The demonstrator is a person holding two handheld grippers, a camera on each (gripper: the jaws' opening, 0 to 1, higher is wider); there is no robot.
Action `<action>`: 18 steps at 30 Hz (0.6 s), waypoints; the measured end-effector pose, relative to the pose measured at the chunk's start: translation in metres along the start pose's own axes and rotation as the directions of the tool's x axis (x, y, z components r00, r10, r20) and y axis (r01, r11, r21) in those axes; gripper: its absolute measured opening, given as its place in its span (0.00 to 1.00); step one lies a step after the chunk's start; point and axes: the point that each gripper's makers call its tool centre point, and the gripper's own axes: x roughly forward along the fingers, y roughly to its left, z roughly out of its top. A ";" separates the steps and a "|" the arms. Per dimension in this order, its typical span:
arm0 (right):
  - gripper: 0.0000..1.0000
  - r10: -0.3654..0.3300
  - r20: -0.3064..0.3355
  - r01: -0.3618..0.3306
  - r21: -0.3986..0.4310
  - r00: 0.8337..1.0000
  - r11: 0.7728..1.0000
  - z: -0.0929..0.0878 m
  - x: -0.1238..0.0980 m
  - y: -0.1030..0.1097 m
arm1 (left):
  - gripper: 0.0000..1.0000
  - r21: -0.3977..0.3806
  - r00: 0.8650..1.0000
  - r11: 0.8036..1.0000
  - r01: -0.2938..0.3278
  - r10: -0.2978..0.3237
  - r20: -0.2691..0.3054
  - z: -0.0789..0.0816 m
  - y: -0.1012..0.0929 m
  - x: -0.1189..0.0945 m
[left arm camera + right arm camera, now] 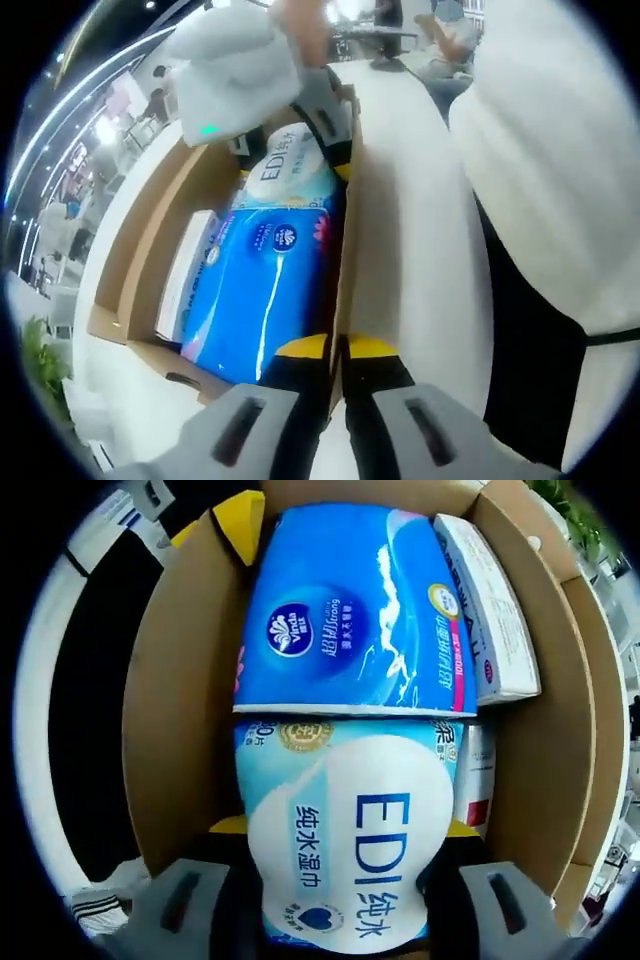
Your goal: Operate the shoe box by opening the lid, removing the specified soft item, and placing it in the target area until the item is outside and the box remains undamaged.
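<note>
An open cardboard shoe box [150,240] [180,700] holds a blue tissue pack [265,290] [350,610] and a soft white-and-blue EDI wet wipes pack [290,170] [350,850]. My right gripper [342,828] reaches into the box, its yellow-tipped jaws pressed against both sides of the wipes pack, which still lies inside. That same gripper [300,130] comes in from the top of the left gripper view. My left gripper [338,347] is shut on the box's upright cardboard edge, one jaw inside and one outside. Its yellow fingertip [240,520] shows at the box's far corner.
A slim white carton [190,270] [490,620] stands along the box's other long wall. A person in white and black clothes [540,150] stands close against the box's gripped side. Green plants [40,360] grow beyond the white table.
</note>
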 end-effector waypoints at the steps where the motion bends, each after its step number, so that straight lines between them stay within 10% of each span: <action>1: 0.64 0.002 0.005 -0.002 -0.009 1.000 1.000 0.000 -0.001 0.000 | 0.03 0.003 1.000 1.000 0.001 -0.001 -0.002 0.000 0.000 0.000; 18: 0.60 -0.007 0.073 0.006 0.020 0.997 1.000 0.003 -0.024 0.000 | 0.03 0.016 1.000 1.000 0.018 -0.018 0.006 0.001 -0.002 -0.002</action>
